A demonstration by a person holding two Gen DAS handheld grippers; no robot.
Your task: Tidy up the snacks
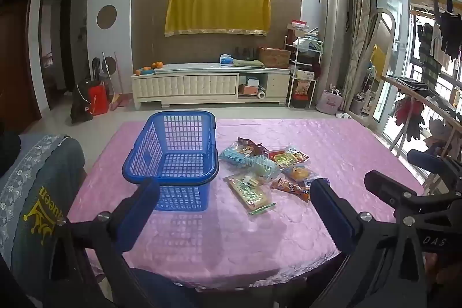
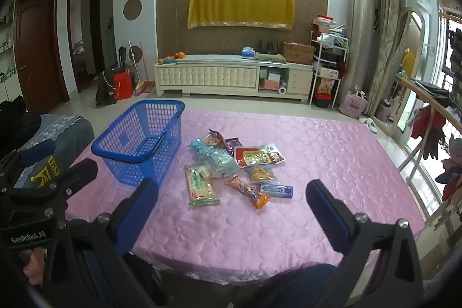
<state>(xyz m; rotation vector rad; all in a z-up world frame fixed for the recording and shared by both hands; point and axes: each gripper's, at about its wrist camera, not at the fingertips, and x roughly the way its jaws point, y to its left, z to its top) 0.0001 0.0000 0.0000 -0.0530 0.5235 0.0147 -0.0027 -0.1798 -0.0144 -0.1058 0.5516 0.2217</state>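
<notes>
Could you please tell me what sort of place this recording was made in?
Most likely a home living room: a low TV cabinet along the wall, a pink-clothed table, and laundry hanging by the balcony window.

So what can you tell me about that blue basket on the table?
The blue basket looks like plastic, with walls and floor made of a grid of small holes and a thicker solid rim around the top. A blue handle lies folded down along the rim. It is rectangular, stands upright and has nothing inside it. It sits on the pink tablecloth, towards the left side, beside the pile of snack packets but apart from them. Nothing touches it except the cloth below.
</notes>
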